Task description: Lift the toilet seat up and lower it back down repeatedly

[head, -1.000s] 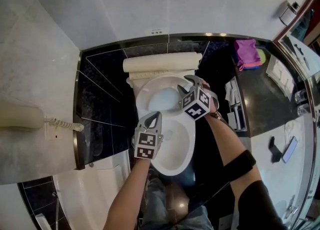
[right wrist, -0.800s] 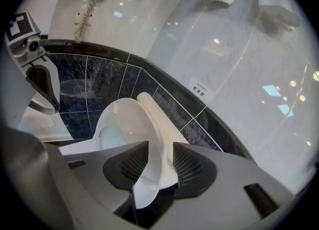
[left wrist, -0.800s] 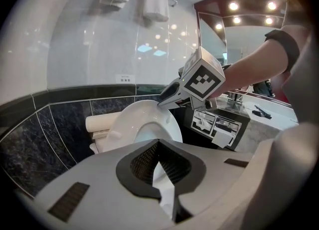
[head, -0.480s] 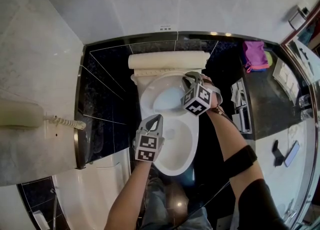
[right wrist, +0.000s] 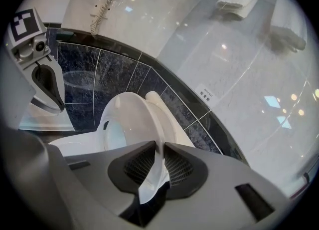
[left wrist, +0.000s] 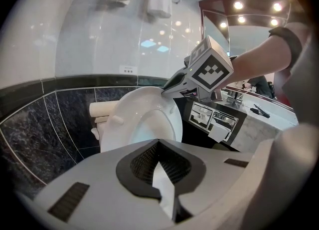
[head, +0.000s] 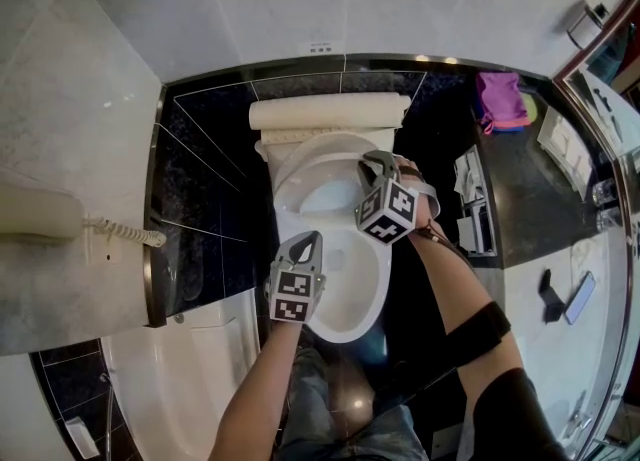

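White plastic toilet seat [head: 292, 173] tilted up off rim of white ceramic bowl [head: 352, 301], hinged at bowl's rear edge, front lifted. Seat underside w/ small bumpers faces bowl's front. R gripper [head: 372, 161] at seat's right side; jaws just closed, pinching seat rim btwn pads. L gripper [head: 310, 240] over bowl's left edge, clear of seat; jaws together, nothing held. Cream lid [head: 330, 109] upright behind, against black marble-tile wall [head: 205, 179]. Cream phone handset [head: 40, 217] w/ coiled cord well left of bowl.

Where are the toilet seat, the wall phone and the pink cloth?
toilet seat [left wrist: 133, 102], left gripper view, on its raised white ring
wall phone [head: 36, 214], head view, on the handset
pink cloth [head: 500, 97], head view, on its middle
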{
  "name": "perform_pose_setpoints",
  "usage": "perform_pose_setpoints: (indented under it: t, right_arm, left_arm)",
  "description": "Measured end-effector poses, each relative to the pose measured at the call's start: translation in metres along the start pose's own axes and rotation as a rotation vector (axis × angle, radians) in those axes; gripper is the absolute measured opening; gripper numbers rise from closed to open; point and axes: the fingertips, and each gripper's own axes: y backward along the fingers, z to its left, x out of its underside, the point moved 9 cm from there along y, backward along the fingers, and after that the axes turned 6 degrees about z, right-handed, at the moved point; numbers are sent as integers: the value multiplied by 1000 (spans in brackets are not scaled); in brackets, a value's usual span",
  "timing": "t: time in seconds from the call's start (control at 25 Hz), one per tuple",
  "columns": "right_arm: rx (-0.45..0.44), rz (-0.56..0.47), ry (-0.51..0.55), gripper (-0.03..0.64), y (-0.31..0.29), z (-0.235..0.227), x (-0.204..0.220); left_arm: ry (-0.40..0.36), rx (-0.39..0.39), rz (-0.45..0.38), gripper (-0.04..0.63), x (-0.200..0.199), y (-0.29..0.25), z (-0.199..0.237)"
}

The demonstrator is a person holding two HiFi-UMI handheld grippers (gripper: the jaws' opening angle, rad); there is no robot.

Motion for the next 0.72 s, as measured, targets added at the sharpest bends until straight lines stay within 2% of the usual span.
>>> perform_pose_setpoints:
  t: [0.4, 0.72]
  right_arm:
    - [10, -62, 26, 76, 56, 49, 23]
    - [-31, -98, 76, 77, 102, 103, 50]
  left_arm:
    - [45, -34, 29, -5, 31, 9, -39]
    - [97, -55, 38, -5, 53, 17, -74]
